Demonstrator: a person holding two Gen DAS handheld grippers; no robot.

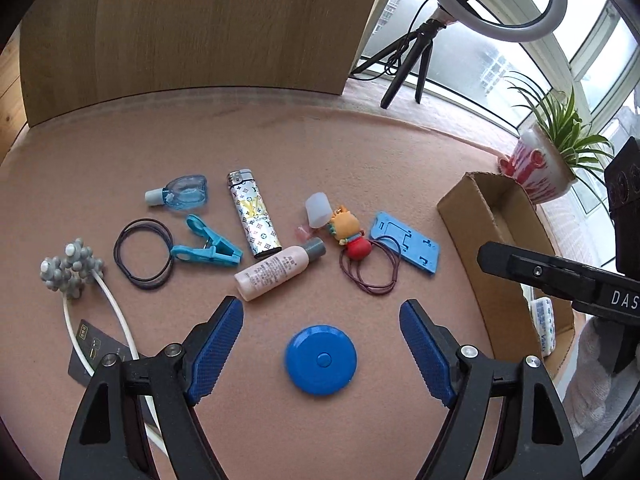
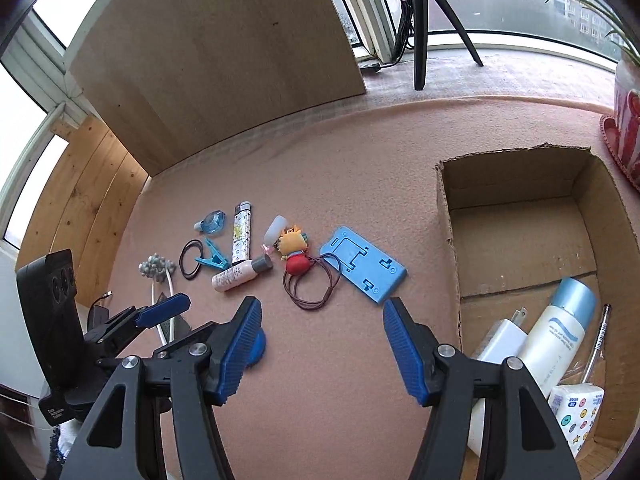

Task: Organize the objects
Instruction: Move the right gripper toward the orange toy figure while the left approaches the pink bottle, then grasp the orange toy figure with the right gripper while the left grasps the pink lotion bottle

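Small objects lie scattered on a pink mat (image 1: 320, 152). My left gripper (image 1: 321, 310) stands open above the mat, and a round blue tape measure (image 1: 320, 359) lies flat between its fingers, untouched. Beyond it lie a pink lotion bottle (image 1: 276, 272), a patterned lighter (image 1: 253, 215), a blue clip (image 1: 208, 245), a toy figure (image 1: 352, 236) and a blue phone stand (image 1: 406, 240). My right gripper (image 2: 322, 312) is open and empty over bare mat, with the phone stand (image 2: 362, 264) just ahead. The cardboard box (image 2: 448, 240) to its right holds a white bottle (image 2: 554, 344), a charger (image 2: 500, 340) and a tissue pack (image 2: 576, 408).
A wooden board (image 1: 200, 28) stands upright at the back. A ring-light tripod (image 1: 416, 52) and a potted plant (image 1: 548, 152) stand near the window. A grey massager (image 1: 72, 268), black hair ties (image 1: 144, 254) and a dark card (image 1: 94, 348) lie on the left.
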